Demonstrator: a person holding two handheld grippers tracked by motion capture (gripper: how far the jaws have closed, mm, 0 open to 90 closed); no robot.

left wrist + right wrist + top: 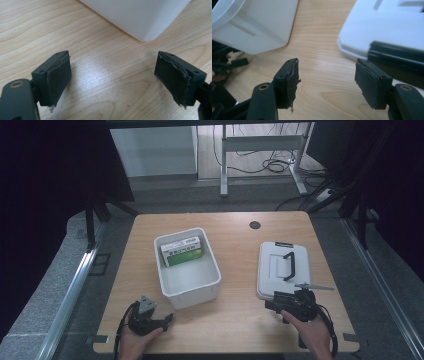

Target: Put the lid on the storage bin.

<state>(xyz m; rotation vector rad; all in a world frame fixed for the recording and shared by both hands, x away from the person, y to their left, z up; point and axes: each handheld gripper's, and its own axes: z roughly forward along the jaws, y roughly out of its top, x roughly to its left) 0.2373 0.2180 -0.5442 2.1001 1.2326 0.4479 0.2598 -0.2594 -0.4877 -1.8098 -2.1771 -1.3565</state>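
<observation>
The white lid [283, 268] with its black handle [288, 265] lies flat on the right half of the wooden surface [235, 320], its near edge just beside the right hand-held gripper [272, 303], which the person's right hand [310, 330] holds at the surface's near right. In the right gripper view the lid [387, 27] fills the upper right, its rounded corner close to the right-hand jaw, and this hand-held gripper [327, 80] has its jaws spread wide with bare wood between them, gripping nothing. Left of the lid, well apart from it, stands the open white bin [189, 290] near the middle of the surface, and a green and white box [181, 251] lies inside it against the far wall. The same bin's outer wall [259, 22] shows at the upper left of the right gripper view. The left hand-held gripper [169, 319] rests low at the near left of the surface, held by the left hand [136, 340], its tips pointing toward the bin's near corner. In the left gripper view its jaws stand wide apart [112, 80] over empty wood, holding nothing, and the bin's rounded corner [145, 22] sits just ahead of them without touching. A dark round hole [255, 225] marks the far side of the surface.
</observation>
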